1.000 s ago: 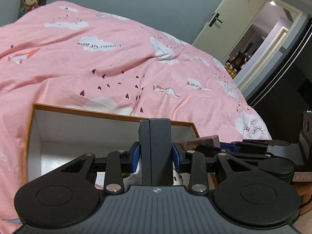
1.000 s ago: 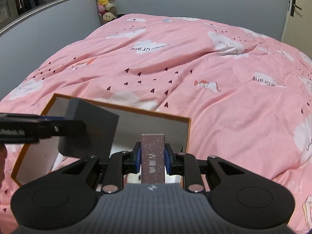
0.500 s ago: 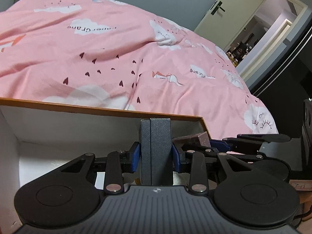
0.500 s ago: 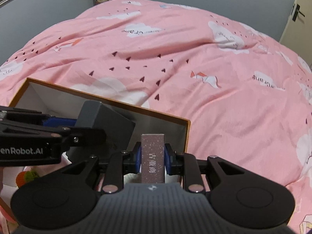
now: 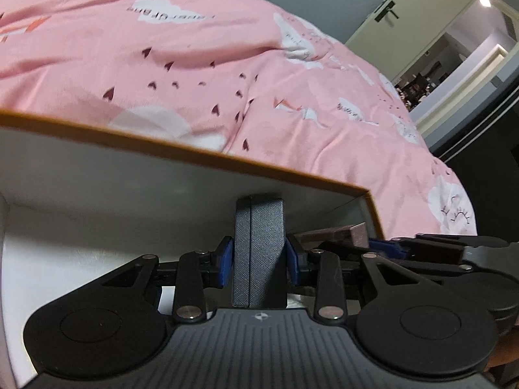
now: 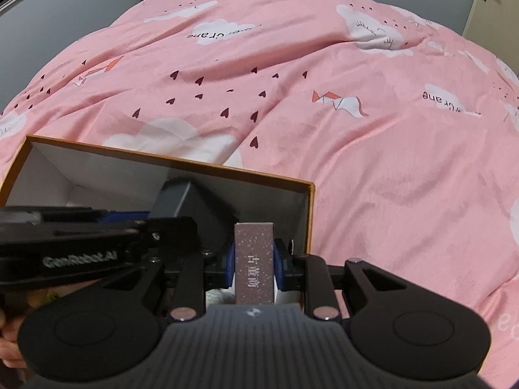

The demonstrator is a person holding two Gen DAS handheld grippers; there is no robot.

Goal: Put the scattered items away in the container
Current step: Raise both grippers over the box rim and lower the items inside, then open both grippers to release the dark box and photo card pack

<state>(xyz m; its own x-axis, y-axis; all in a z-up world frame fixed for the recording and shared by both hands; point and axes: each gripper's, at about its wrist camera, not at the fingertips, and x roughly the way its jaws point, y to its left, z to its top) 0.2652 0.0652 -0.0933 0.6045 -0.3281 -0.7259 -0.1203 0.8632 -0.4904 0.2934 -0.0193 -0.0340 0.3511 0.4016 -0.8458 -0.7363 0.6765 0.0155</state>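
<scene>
Right wrist view: both boxes are held low inside the container (image 6: 311,201), not yet released — right gripper (image 6: 254,264) clamped on the speckled box (image 6: 254,259), left gripper (image 5: 259,257) on the dark grey box (image 5: 259,253).

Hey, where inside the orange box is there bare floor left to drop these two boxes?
Free: white floor by the box's far left corner. Crowded: the near right side, where both grippers hold the dark box and the purple box.

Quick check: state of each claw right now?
Left claw: shut on the dark grey box.
Right claw: shut on the mauve speckled box.
</scene>
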